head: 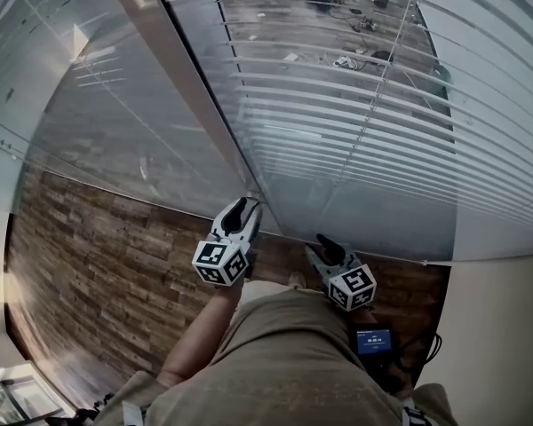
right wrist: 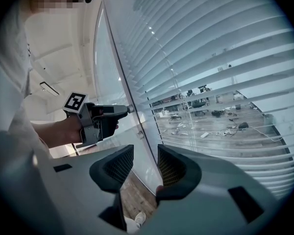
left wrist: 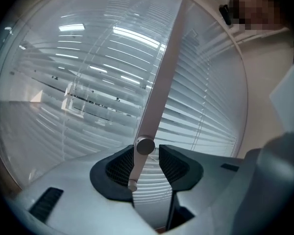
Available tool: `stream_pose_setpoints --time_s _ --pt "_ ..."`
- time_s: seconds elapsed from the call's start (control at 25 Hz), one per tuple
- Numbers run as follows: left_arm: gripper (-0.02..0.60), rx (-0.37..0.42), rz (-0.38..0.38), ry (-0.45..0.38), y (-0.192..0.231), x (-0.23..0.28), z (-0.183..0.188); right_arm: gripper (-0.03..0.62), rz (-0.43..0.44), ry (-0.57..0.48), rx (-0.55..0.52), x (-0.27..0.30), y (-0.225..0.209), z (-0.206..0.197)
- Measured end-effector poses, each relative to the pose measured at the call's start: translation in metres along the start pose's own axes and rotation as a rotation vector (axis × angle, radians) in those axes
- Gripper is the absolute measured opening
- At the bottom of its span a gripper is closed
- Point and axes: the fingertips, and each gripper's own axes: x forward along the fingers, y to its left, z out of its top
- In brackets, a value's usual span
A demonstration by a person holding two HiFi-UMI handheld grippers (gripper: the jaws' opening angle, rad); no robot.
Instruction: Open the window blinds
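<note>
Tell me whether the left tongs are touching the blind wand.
Cannot tell. In the left gripper view the wand stands between the left tongs, clear of one pad but overlapping the other.

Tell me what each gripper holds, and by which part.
Nothing is held. The left gripper's open jaws straddle the tilt wand near its lower end without clamping it; the right gripper is empty.

Three close views toward the blinds (head: 355, 122)
</note>
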Motion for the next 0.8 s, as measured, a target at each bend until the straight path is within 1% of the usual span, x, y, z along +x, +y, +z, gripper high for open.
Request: stream_pose_setpoints --time_s 0.16,0.28,0.4,0.52,0.64,0.8 --pt "0.156 -0.039 -0.013 -0.006 -0.001 0.002 0.001 0.16 0.0 -0.003 -0.003 0.0 0.0 0.002" --pt "0.164 -0.125 -0.034 -0.027 -0.001 0.006 0.005 0.16 -0.002 -0.008 -0.005 -0.001 -0.001 0.004" --pt "0.164 -0.22 -0.057 -0.07 0.002 0.007 0.014 0.16 -0.007 -0.011 -0.003 -0.002 -0.003 0.005" --pt "0.164 -0.279 -0.055 -0.085 0.007 0.009 0.018 0.16 -0.007 -0.013 -0.004 -0.004 -0.002 0.005" --pt "0.162 -0.277 -0.033 -0.076 0.012 0.012 0.019 0.16 -0.007 -0.016 -0.005 -0.004 -0.003 0.005" --pt "0.154 -0.232 -0.014 -0.059 0.012 0.013 0.018 0.16 -0.009 -0.021 0.005 -0.005 -0.005 0.003"
